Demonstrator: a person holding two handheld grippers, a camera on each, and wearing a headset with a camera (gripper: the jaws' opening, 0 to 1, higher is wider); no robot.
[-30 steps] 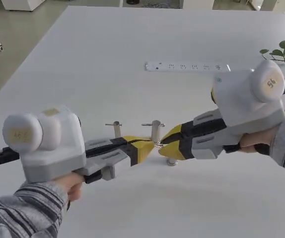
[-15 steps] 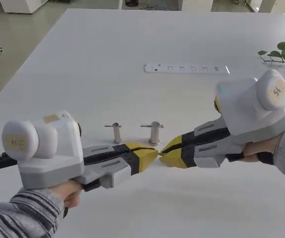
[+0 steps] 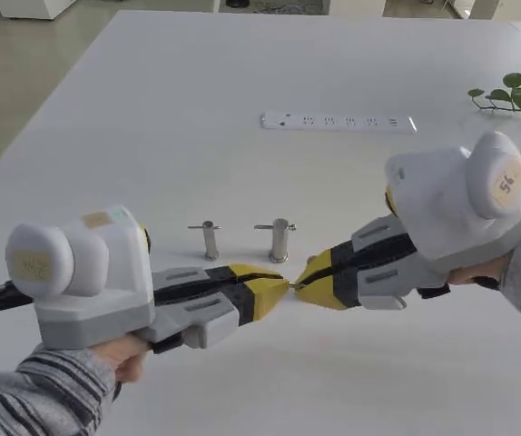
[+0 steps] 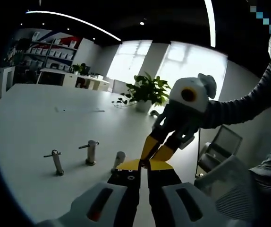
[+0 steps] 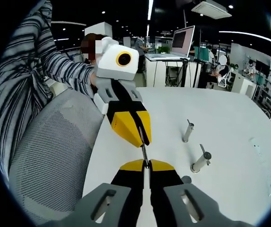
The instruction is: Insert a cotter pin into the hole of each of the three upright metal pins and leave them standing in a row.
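We have drawn both yellow tips back from the middle pin. The left gripper and right gripper are closed tip to tip, each pinching the thin wire cotter pin near the bare cylindrical metal pin.

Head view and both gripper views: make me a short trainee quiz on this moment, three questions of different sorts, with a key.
1. True or false: each of the three metal pins already has a cotter pin through it.
2. What lies on the table beyond the pins? A) power strip B) keyboard C) tape roll
3. Fill in: the left gripper and right gripper meet tip to tip, both apparently shut on a thin ____.
Key: 1 false, the metal pin nearest the grippers looks bare; 2 A; 3 cotter pin, a loose one.
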